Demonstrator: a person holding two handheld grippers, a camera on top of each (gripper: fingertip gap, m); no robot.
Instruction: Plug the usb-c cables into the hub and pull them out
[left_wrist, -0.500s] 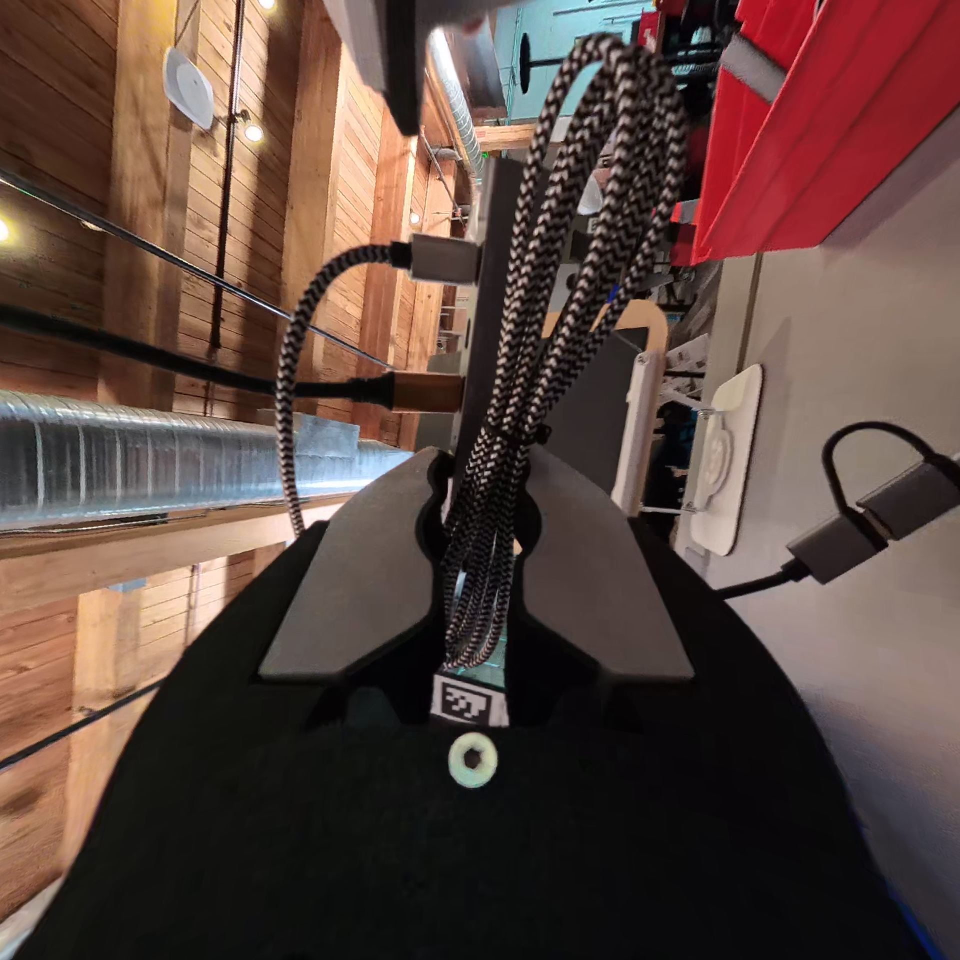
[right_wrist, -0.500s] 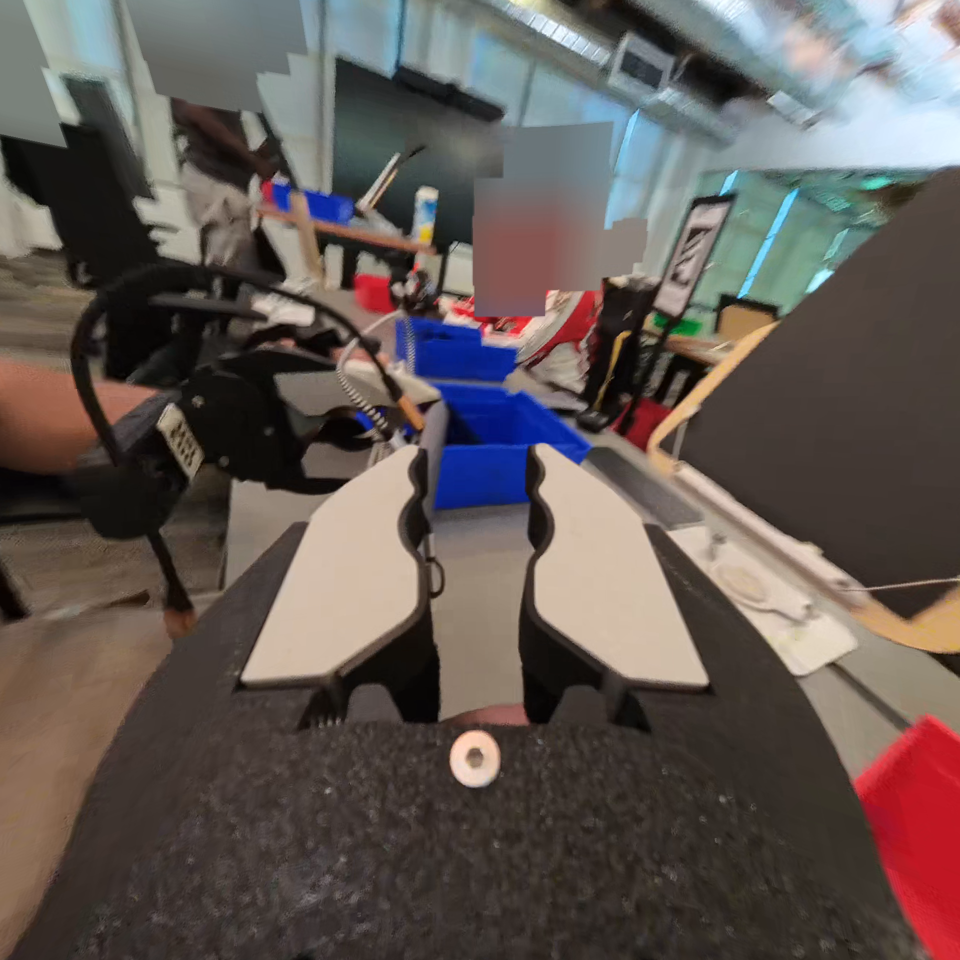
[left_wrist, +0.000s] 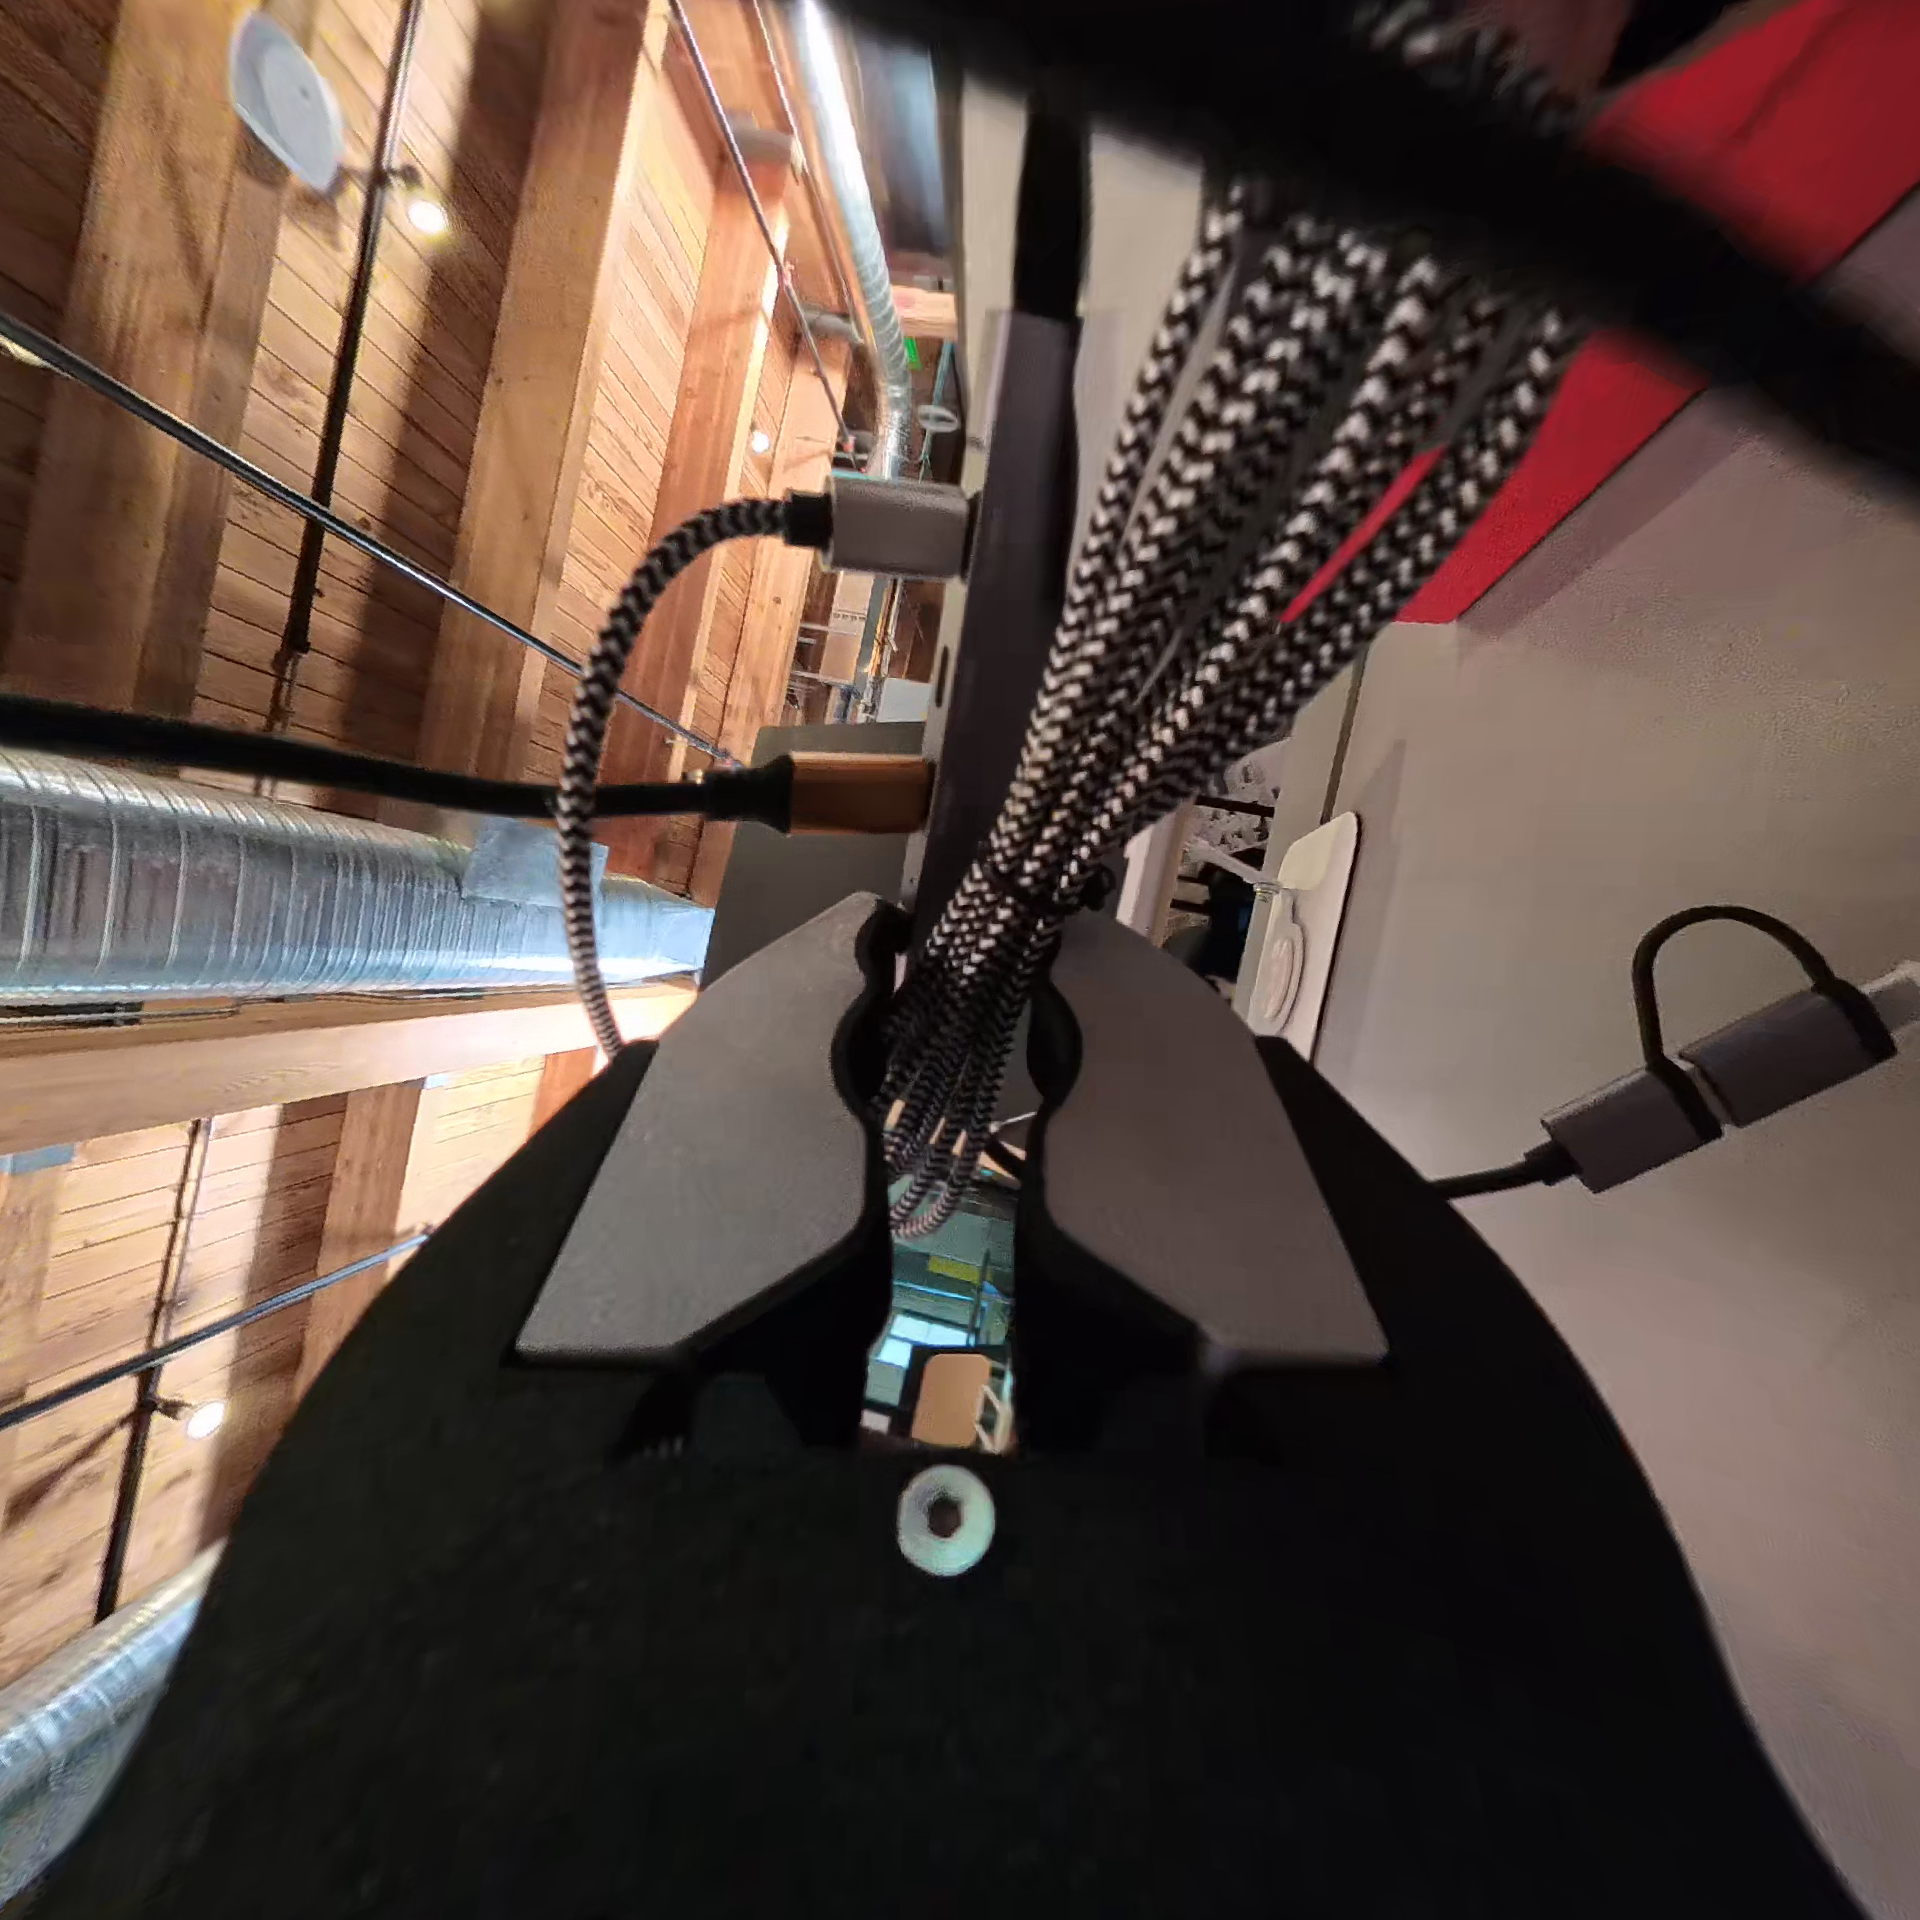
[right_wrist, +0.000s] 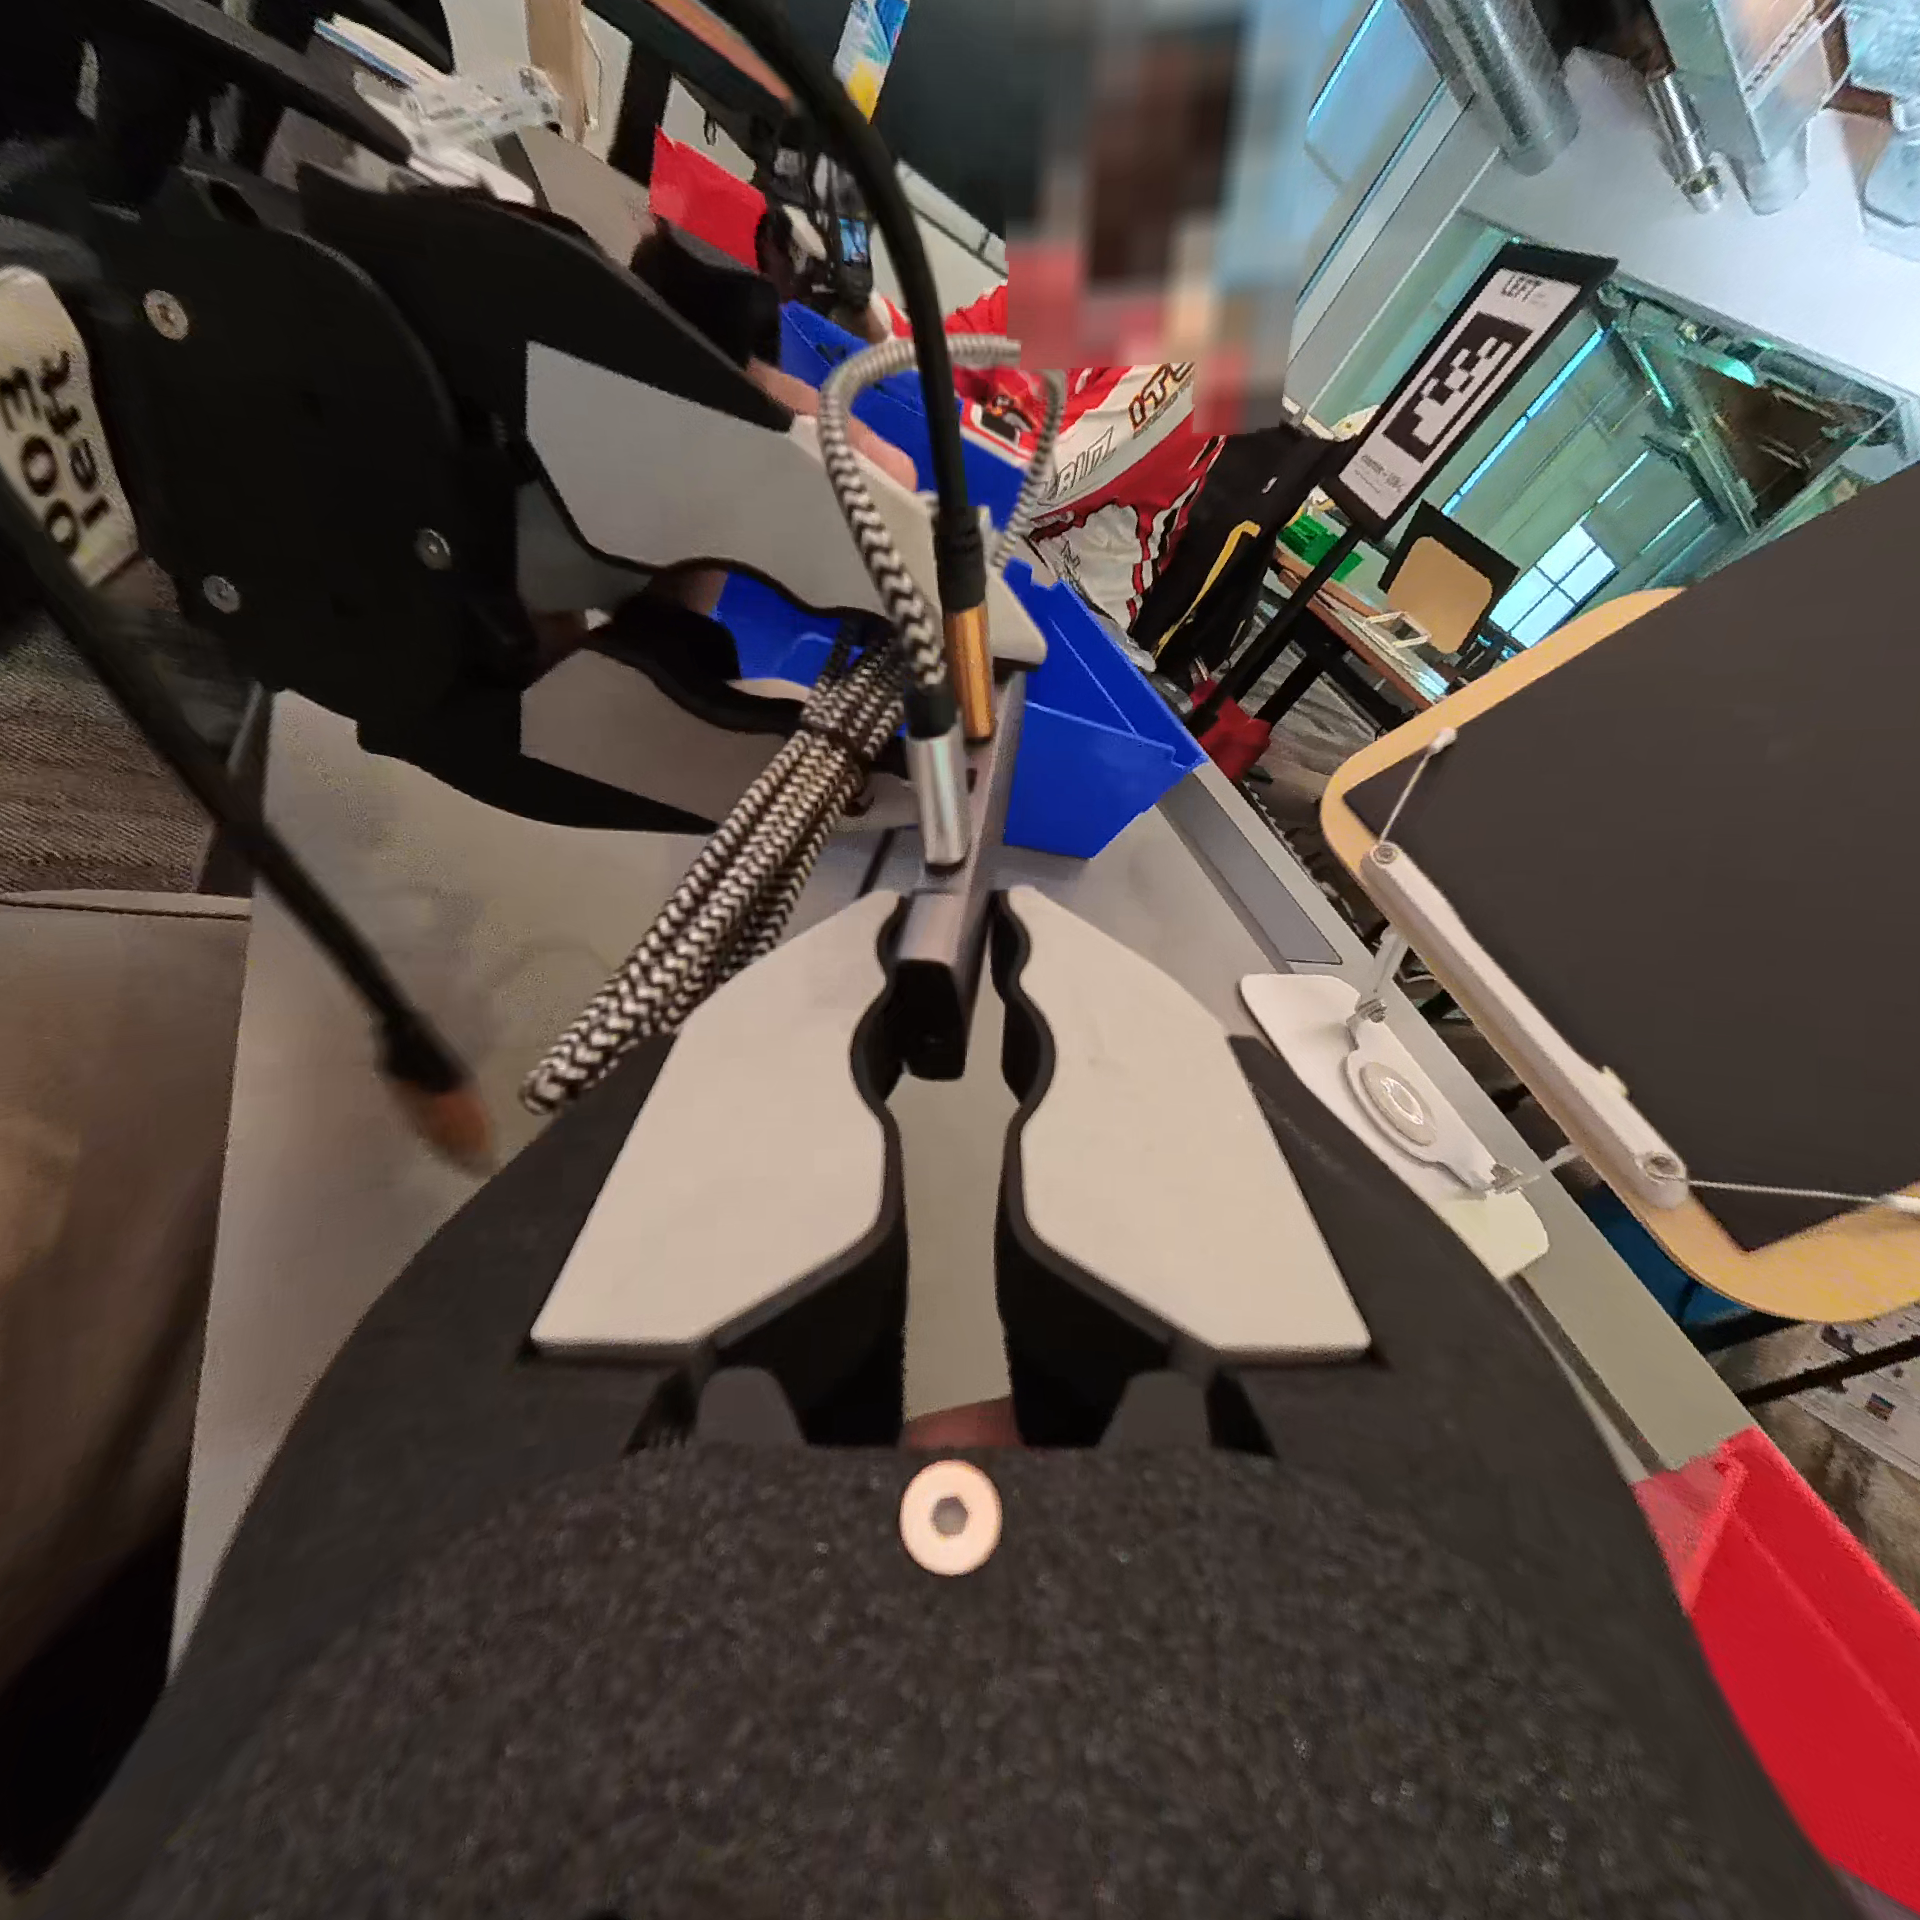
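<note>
My left gripper (left_wrist: 966, 935) is shut on the dark grey hub (left_wrist: 987, 623), which stands edge-on, with a coil of black-and-white braided cable (left_wrist: 1195, 582) caught between its fingers. A grey plug (left_wrist: 894, 525) on braided cable and a copper plug (left_wrist: 852, 795) on black cable sit in the hub's side. In the right wrist view, my right gripper (right_wrist: 945, 920) is shut on the hub's near end (right_wrist: 935, 977). The grey plug (right_wrist: 940, 800) and copper plug (right_wrist: 971, 665) stand just beyond. The left gripper (right_wrist: 623, 582) holds the hub from the upper left.
A loose black cable with a copper end (right_wrist: 447, 1117) hangs left over the grey table (right_wrist: 343, 935). A grey adapter with a black loop (left_wrist: 1714, 1091) lies on the table. A blue bin (right_wrist: 1091, 748), white pad (right_wrist: 1382, 1101), black board (right_wrist: 1662, 883) and red bin (right_wrist: 1818, 1662) are nearby. Left tips to right tips: about 4 centimeters.
My right gripper has moved in to the hub and closed on its near end. It now fills the top of the left wrist view. The left gripper keeps its hold.
</note>
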